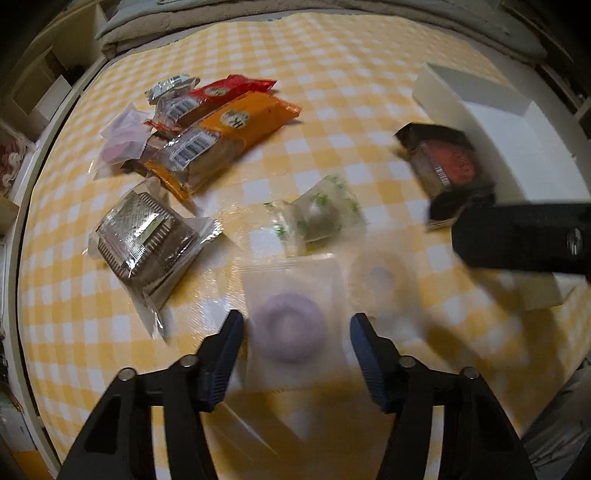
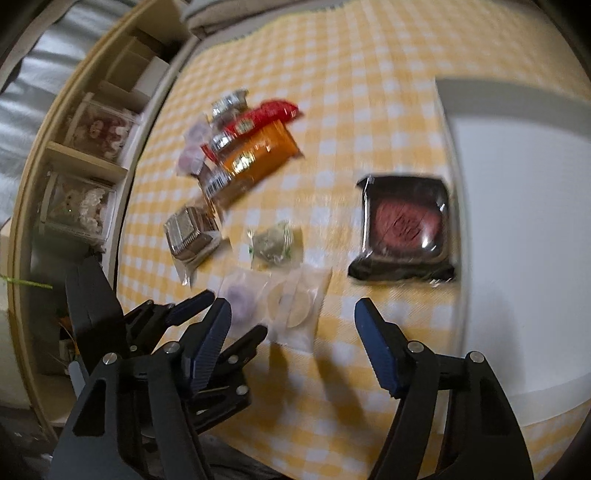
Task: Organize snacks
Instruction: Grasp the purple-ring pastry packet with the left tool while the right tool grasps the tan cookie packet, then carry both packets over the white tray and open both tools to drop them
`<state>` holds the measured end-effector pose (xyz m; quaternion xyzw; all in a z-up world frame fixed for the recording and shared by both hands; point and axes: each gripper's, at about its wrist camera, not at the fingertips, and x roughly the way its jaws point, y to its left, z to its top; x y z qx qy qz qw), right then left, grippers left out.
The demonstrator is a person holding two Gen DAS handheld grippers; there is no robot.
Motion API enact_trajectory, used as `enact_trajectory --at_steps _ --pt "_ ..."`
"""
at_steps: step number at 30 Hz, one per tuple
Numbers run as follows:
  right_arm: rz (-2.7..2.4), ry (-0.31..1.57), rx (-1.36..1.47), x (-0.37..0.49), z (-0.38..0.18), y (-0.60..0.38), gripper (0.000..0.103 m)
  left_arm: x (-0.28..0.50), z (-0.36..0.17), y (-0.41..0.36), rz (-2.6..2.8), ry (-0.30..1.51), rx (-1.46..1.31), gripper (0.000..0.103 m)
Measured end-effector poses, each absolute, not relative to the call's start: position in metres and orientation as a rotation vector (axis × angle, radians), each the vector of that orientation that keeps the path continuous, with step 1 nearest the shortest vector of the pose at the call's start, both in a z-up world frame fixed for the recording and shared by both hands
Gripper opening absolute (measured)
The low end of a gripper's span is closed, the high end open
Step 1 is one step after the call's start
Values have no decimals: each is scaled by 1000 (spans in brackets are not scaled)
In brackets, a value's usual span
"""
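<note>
Snacks lie on a yellow checked tablecloth. My left gripper is open, its fingers either side of a purple round pastry in a clear wrapper; whether it touches is unclear. A pale ring pastry lies beside it. A green-print packet, a brown tart pack, orange and red packets lie farther off. A black pack with a red cake lies by a white box. My right gripper is open and empty above the cloth.
A shelf unit with boxed items stands left of the table. A folded blanket lies at the far edge. The white box takes up the right side. The left gripper also shows in the right wrist view.
</note>
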<state>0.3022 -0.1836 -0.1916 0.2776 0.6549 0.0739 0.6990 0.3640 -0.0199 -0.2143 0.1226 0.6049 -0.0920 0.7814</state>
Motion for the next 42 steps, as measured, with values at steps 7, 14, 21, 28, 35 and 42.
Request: enact_trajectory --at_steps 7,14,21,28,35,42 --pt "111 1558 644 308 -221 -159 69 368 -230 8 -155 1296 174 50" --pt "14 1623 718 306 -244 -143 69 379 -255 28 -144 1303 83 48" --pt "-52 1595 709 313 -252 -132 69 374 -259 53 -140 1313 4 45" --pt "-102 1560 557 329 -254 -111 71 376 -252 58 -152 1302 -91 45" --pt "-145 1534 336 332 -255 -85 64 358 -228 90 -159 1319 -153 45" --pt "-85 1534 289 324 -250 -83 49 335 -200 104 -163 1328 -159 45"
